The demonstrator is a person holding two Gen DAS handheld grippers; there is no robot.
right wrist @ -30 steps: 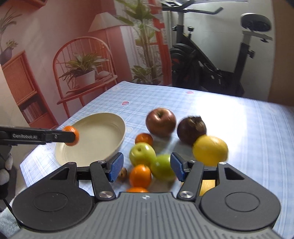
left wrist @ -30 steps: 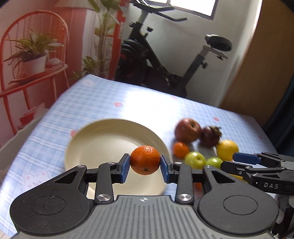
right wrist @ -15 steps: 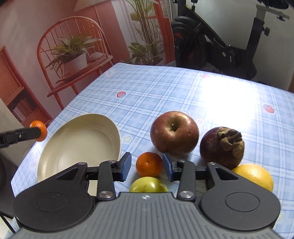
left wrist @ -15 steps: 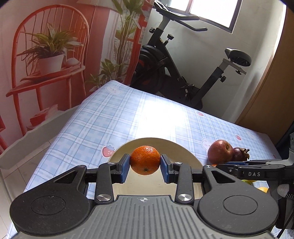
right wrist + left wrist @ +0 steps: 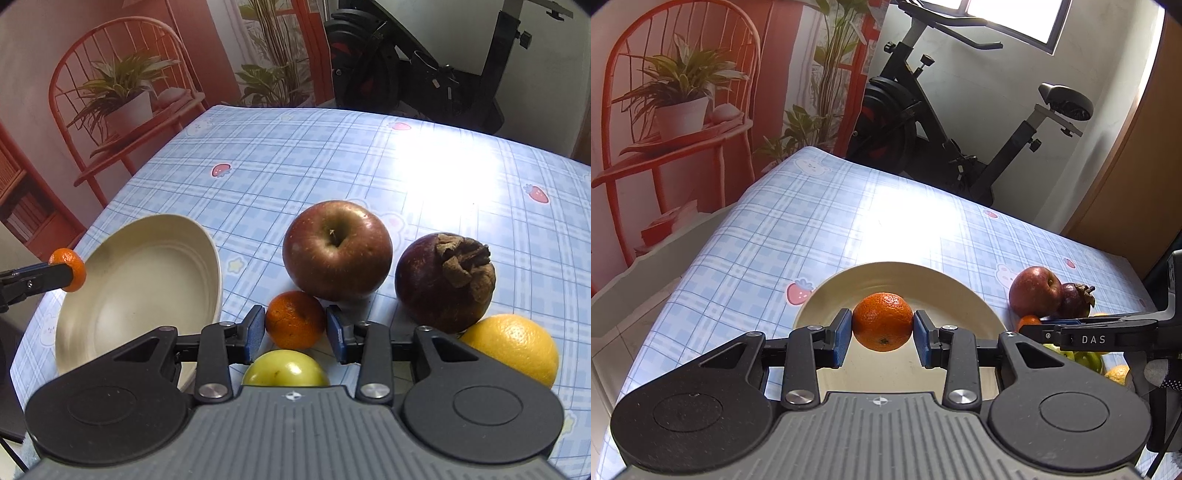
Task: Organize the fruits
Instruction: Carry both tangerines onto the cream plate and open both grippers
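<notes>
Moved since a second ago: your left tool has carried its mandarin over the plate, and your right tool has dropped onto a second mandarin.
Left tool: clamped on the fruit across its middle, above the plate.
Right tool: pads flank the fruit on the surface; contact I cannot tell.
Neighbours: red apple at 1 o'clock, green apple at 6.
Handling: likely light, soft-skinned, rolls easily; squeeze gently at the equator.

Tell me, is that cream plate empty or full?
Empty: the plate shows bare; the mandarin is held above it by the left fingers.
</notes>
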